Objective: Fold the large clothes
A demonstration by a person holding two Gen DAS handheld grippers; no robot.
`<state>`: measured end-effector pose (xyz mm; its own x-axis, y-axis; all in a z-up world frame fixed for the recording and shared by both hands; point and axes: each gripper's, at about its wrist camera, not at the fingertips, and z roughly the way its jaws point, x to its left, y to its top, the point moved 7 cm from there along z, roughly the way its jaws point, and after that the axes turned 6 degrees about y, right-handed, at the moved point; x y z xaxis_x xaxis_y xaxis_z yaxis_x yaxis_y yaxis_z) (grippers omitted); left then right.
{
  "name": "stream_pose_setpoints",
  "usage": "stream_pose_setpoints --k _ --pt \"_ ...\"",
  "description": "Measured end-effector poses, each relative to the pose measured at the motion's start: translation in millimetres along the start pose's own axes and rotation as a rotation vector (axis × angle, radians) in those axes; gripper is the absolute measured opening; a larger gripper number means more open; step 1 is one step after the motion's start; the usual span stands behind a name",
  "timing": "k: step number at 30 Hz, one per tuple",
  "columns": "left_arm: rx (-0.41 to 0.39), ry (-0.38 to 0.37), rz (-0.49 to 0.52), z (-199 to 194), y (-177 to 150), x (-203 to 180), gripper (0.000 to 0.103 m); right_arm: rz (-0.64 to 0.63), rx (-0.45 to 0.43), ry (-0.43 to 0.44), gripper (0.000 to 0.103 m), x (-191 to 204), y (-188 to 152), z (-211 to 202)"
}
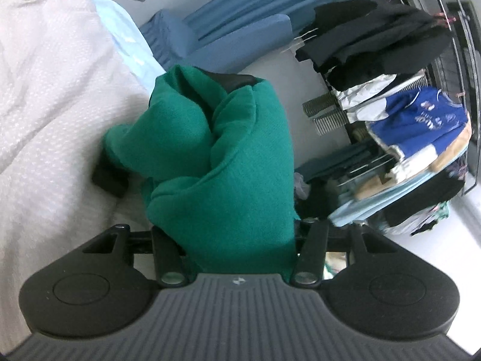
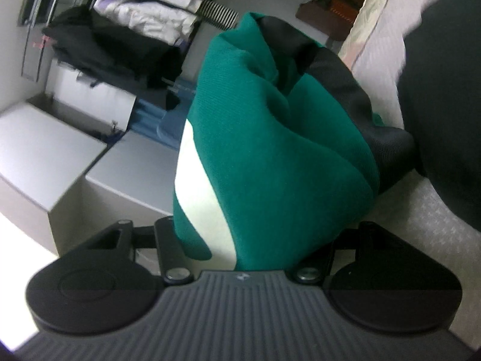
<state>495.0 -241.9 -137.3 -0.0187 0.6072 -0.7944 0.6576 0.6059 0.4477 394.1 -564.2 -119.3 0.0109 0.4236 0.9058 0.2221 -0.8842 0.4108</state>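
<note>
A large green garment (image 1: 228, 162) is bunched up in front of the left wrist camera and covers the fingers of my left gripper (image 1: 237, 138), which is shut on it; one black fingertip (image 1: 234, 79) pokes out at the top. In the right wrist view the same green garment (image 2: 270, 150), with a white stripe (image 2: 198, 198) and a black panel (image 2: 345, 90), wraps my right gripper (image 2: 279, 96), which is shut on it. The garment hangs beside the white bed cover (image 1: 51, 105).
A clothes rack (image 1: 390, 105) with dark, white and blue garments stands to the right of the left gripper. A blue chair (image 1: 228, 36) is behind. Grey boxes (image 2: 54, 150) sit on the floor left of the right gripper. The bed (image 2: 384, 60) is at its right.
</note>
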Motion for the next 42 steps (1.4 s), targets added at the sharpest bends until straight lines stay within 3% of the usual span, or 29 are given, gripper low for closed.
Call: stream_pose_setpoints --k 3,9,16,21,24,31,37,42 --pt "-0.018 -0.074 -0.004 11 0 19 0.064 0.009 -0.025 0.049 0.064 -9 -5 -4" --pt "-0.029 -0.125 0.005 9 -11 42 0.074 0.003 -0.035 0.074 0.07 -25 -12 -9" --pt "0.022 -0.087 0.011 -11 -14 43 0.079 0.012 -0.007 -0.018 0.076 -18 -3 2" --pt "0.062 -0.048 -0.011 -46 -24 52 0.082 0.032 0.007 -0.089 0.078 -10 -15 -25" --pt "0.055 0.011 0.046 -77 -29 48 0.082 0.028 0.008 -0.143 0.08 1 -24 -49" --pt "-0.003 0.105 0.294 -168 -32 -9 0.082 -0.119 0.063 -0.156 0.08 71 -43 -104" --pt "-0.064 0.107 0.486 -259 -41 -89 0.082 -0.21 0.04 -0.067 0.08 154 -53 -166" --pt "-0.083 0.103 0.578 -332 -59 -143 0.082 -0.331 0.029 -0.015 0.08 222 -63 -216"
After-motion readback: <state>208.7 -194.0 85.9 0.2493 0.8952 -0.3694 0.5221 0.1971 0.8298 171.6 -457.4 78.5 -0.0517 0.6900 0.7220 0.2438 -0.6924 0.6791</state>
